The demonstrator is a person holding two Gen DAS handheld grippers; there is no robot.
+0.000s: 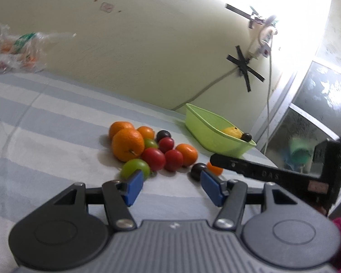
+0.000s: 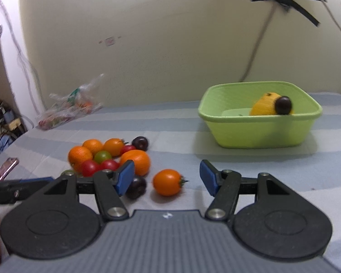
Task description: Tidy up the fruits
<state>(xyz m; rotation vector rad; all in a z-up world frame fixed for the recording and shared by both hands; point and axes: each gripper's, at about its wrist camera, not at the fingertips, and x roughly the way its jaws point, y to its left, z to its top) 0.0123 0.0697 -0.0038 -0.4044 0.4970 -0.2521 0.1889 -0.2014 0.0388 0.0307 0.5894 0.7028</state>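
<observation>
Both claws are spread wide with nothing between their blue pads. The right claw (image 2: 167, 178) hovers low over the striped tabletop (image 2: 261, 170), and a small orange tomato-like fruit (image 2: 167, 182) lies on the cloth right in the gap between its fingers, a little nearer the left pad than the right. A dark plum (image 2: 136, 187) sits just beside that fruit, partly hidden behind the left pad. Behind these, toward the wall, the main cluster of fruit (image 2: 106, 154) lies in a tight heap: oranges, red and green round fruits and another dark plum, touching one another. The green basket (image 2: 259, 132) stands well apart to the right, holding a yellow fruit (image 2: 264, 105) with a dark plum (image 2: 283, 105) resting against it. The left claw (image 1: 171, 180) points at the same heap from the other side; a green fruit (image 1: 134, 168) sits just beyond its left pad and a dark plum (image 1: 197, 170) just beyond its right pad. A crumpled plastic bag (image 2: 70, 104) lies near the wall.
</observation>
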